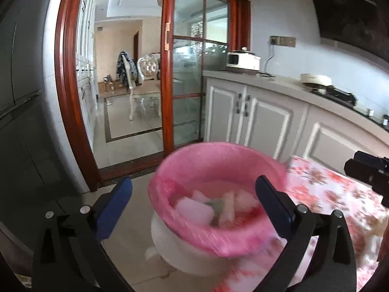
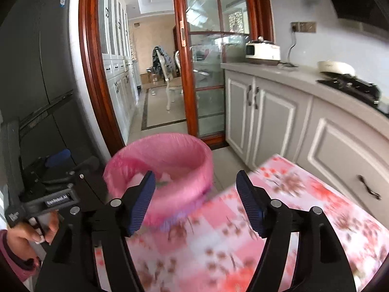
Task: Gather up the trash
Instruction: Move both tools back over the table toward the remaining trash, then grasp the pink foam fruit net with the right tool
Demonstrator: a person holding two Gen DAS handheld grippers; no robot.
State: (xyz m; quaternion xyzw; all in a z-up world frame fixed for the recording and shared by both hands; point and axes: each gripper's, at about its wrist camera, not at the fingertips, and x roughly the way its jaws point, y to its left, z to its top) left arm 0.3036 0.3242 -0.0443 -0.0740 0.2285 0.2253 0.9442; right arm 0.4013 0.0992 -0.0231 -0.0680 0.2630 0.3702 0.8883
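A white bin lined with a pink bag stands on the floor beside a table with a pink floral cloth. Crumpled white paper and a greenish scrap lie inside the bag. My left gripper hangs open over the near rim, its blue pads wide apart with nothing between them. My right gripper is open and empty over the table's corner, with the pink bag just beyond its left finger. In the right wrist view the left gripper shows at the left, held by a hand.
A dark fridge stands at the left. A wooden-framed glass sliding door opens onto a dining room. Grey cabinets run along the right under a counter with a rice cooker and a stove.
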